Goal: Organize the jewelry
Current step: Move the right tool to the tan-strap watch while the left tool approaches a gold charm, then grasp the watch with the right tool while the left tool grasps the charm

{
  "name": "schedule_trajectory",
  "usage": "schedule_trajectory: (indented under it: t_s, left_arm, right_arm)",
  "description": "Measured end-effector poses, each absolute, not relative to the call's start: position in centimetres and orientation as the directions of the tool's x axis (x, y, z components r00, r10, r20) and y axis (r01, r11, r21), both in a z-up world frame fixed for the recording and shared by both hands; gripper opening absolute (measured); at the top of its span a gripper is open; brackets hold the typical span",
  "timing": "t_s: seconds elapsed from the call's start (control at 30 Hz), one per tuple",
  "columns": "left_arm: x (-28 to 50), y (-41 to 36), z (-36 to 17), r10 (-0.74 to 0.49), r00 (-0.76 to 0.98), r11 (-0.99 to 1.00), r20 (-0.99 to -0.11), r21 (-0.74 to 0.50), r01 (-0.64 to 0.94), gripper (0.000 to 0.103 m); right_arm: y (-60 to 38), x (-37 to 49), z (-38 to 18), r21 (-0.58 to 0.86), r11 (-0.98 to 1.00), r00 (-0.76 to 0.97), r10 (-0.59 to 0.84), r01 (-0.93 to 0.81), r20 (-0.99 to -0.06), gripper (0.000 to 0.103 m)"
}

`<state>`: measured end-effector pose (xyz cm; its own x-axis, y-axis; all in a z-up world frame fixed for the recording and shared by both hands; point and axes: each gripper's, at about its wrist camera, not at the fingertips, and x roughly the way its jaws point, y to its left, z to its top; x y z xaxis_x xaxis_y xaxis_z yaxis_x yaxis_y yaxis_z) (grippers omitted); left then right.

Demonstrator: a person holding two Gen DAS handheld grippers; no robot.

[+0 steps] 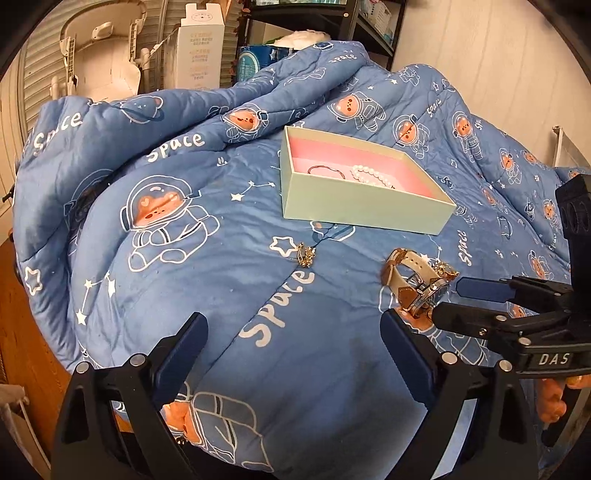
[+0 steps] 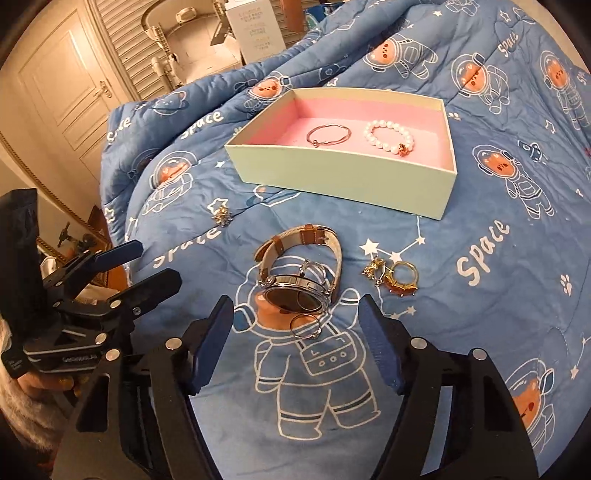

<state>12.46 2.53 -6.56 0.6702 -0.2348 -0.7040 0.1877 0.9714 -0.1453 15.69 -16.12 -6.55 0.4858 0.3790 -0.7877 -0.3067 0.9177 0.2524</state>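
A mint box with pink lining (image 2: 332,181) (image 1: 354,206) sits on the blue quilt, holding a rose-gold bangle (image 2: 328,134) and a pearl bracelet (image 2: 388,138). A wristwatch (image 2: 299,273) (image 1: 417,280) with a tan and cream strap lies just ahead of my open right gripper (image 2: 295,343). A thin silver ring (image 2: 304,326) lies between its fingers. Gold earrings (image 2: 395,277) lie to the right, a small gold piece (image 2: 221,214) (image 1: 306,255) to the left. My left gripper (image 1: 293,354) is open and empty over bare quilt. The right gripper (image 1: 450,301) shows beside the watch in the left wrist view.
The space-print quilt (image 1: 184,280) is bunched up at the back. Behind it stand a white carton (image 1: 199,48), a white plastic seat (image 1: 103,48) and a dark shelf (image 1: 332,18). A cream door (image 2: 74,85) is at the left.
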Motion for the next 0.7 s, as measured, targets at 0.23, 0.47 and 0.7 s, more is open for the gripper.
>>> schedule_trajectory:
  t_s: [0.23,0.47,0.7]
  left_arm:
    - [13.7,2.0,-6.9,-0.224,0.671,0.971,-0.707,-0.104,0.215,0.076]
    - [15.1,1.5,-7.3,-0.222,0.663,0.97,-0.715,-0.092,0.226,0.067]
    - [16.0,1.1,-7.5,-0.227,0.657,0.969,-0.719,-0.095,0.23,0.06]
  right_arm:
    - [-15.1,16.8,-7.9,0.228,0.942,0.49,0.324,-0.248,-0.809,0.056]
    - [-15.4,17.0,-7.9,0.251,0.938,0.491,0.339,-0.238,-0.802,0.05]
    - [-15.9,16.8,-7.2,0.269,0.927,0.5,0.369,-0.262,-0.783,0.049]
